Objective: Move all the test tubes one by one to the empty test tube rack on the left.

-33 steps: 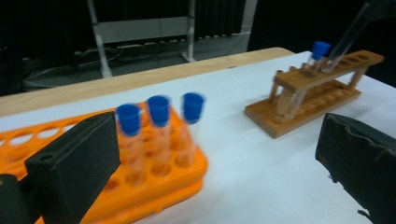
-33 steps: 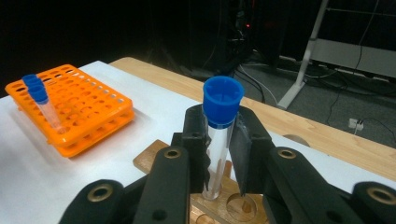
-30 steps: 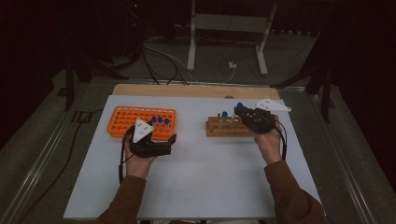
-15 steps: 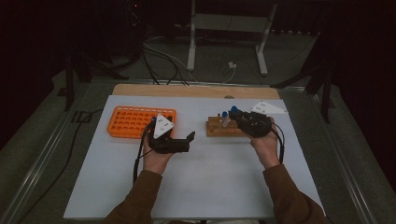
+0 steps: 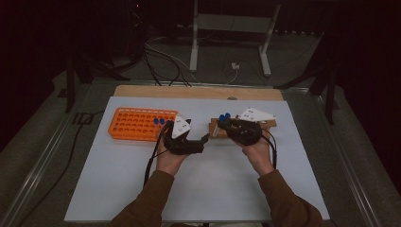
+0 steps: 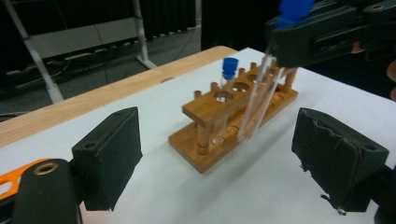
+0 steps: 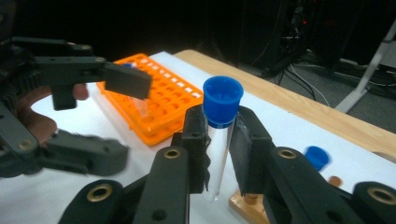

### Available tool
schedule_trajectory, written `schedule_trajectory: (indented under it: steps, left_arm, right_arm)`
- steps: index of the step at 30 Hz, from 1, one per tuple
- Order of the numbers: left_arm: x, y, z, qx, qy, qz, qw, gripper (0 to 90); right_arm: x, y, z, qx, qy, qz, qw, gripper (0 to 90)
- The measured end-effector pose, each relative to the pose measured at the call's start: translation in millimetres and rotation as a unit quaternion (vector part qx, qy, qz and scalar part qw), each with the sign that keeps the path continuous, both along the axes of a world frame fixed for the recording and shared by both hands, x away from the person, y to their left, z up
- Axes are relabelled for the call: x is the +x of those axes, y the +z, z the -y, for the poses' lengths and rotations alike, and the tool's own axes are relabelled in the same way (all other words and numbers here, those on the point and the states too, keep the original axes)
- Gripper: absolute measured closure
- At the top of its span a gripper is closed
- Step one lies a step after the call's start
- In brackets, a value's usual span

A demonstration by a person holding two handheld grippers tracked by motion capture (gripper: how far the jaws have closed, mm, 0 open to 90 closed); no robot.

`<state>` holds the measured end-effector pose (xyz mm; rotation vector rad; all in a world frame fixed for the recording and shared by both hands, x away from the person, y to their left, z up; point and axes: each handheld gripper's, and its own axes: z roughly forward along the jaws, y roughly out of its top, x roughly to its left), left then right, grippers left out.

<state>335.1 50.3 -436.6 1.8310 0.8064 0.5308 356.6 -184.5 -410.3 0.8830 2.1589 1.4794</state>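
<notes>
Tube [image 7: 219, 140] clamped in right gripper [image 7: 218, 149] above wooden rack [image 6: 233, 126]; left gripper [image 6: 233, 163] empty, jaws just narrowing; transfer to orange rack [image 5: 139, 124] barely begun.

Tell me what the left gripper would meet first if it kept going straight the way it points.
Probably the tube clamped in the right gripper, just before the wooden rack; depth is hard to judge.

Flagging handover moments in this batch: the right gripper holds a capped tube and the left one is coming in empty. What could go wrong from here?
1. The right gripper pinches the blue-capped tube just under the cap; a bump from the left gripper, whose jaws have just been closing with nothing between them, might tilt it or knock it loose.
2. The hanging tube end sits close to the wooden rack and could clip it or the tube standing there.
</notes>
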Motion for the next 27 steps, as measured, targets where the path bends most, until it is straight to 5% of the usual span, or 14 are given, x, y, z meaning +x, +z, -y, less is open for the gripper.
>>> schedule_trajectory:
  steps: [10,27]
  left_arm:
    - [-1.5,-3.2,10.8,0.004,-0.025,0.001,0.9997,51.9]
    - [-1.4,-6.7,12.2,0.013,-0.037,0.0,0.9992,77.4]
  right_arm:
    - [-7.5,-1.0,-22.0,-0.004,0.03,-0.003,0.9996,76.5]
    - [-9.2,-2.3,-31.5,0.005,0.052,-0.022,0.9984,76.2]
